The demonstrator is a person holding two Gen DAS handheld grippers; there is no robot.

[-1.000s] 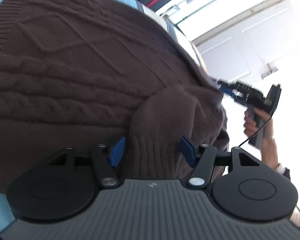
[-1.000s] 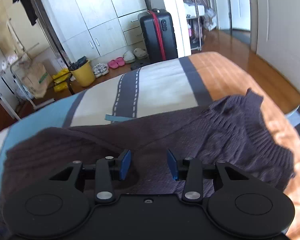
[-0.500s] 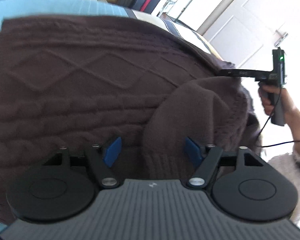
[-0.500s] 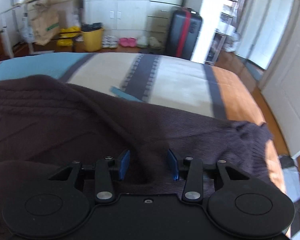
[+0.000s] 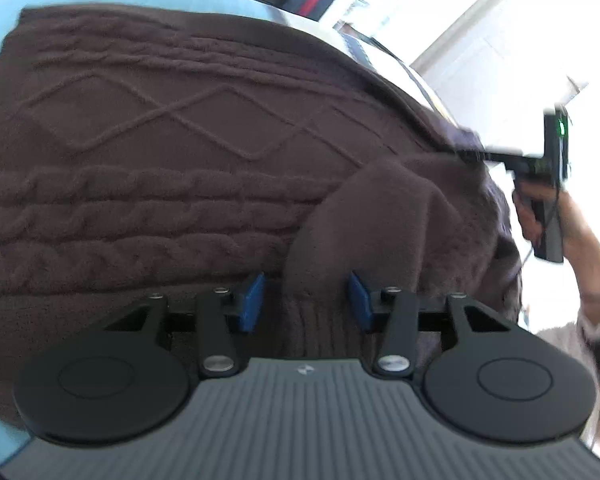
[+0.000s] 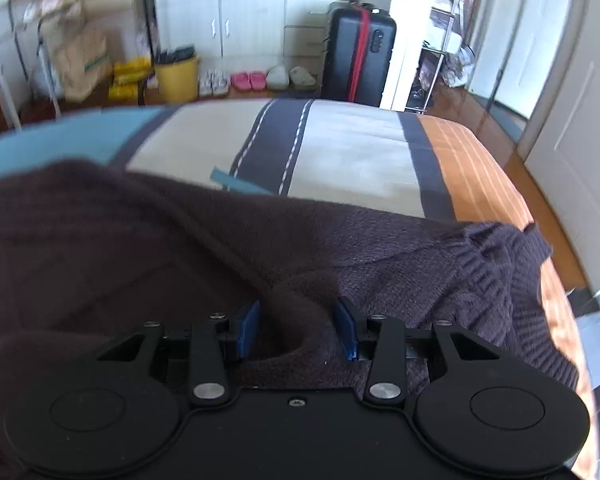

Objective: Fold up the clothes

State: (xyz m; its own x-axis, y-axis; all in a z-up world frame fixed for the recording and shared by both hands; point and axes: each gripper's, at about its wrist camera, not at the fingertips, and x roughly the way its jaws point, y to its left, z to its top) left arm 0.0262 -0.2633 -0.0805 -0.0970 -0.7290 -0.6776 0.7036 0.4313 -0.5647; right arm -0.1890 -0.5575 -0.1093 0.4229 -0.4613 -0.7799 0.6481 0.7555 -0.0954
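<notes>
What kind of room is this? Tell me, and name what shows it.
Most likely a bedroom: a striped bedspread under the brown sweater, white wardrobe doors, a suitcase and shoes along the wall.

Dark brown sweater (image 5: 172, 168) knitted with cables and diamonds; bed (image 6: 352, 156) striped light blue, cream, navy and orange; blue pads (image 6: 247, 330) on black tools
</notes>
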